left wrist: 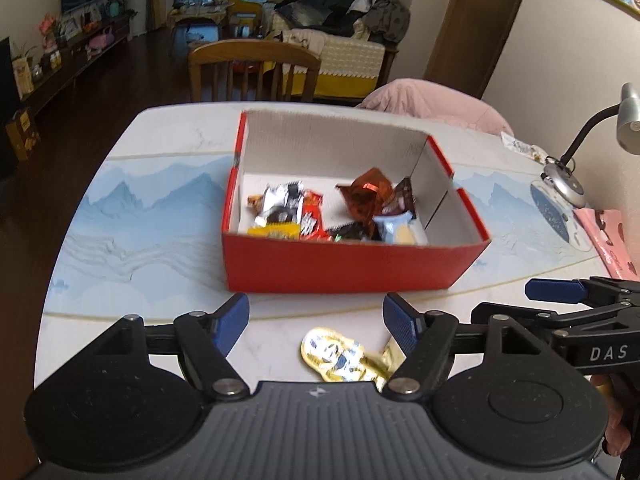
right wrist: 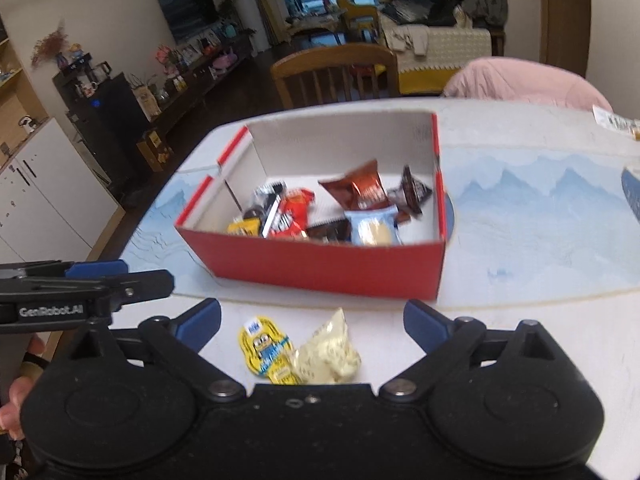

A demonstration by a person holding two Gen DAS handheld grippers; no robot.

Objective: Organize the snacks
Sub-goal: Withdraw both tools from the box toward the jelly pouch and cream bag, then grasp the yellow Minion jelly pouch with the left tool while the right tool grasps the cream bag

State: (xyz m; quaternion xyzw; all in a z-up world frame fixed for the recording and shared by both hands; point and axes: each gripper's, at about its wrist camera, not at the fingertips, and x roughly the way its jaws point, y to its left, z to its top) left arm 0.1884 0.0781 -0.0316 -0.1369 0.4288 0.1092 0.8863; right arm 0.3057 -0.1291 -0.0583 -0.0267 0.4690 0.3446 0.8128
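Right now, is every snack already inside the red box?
No: a yellow packet and a pale wrapped snack lie on the table before the red box.

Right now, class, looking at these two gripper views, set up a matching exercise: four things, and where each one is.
Things:
1. brown foil packet
2. yellow cartoon packet
3. desk lamp
4. wooden chair

Places:
A. behind the table's far edge
B. on the table, in front of the red box
C. inside the red box
D. at the table's right side

Pairs: 1-C, 2-B, 3-D, 4-A
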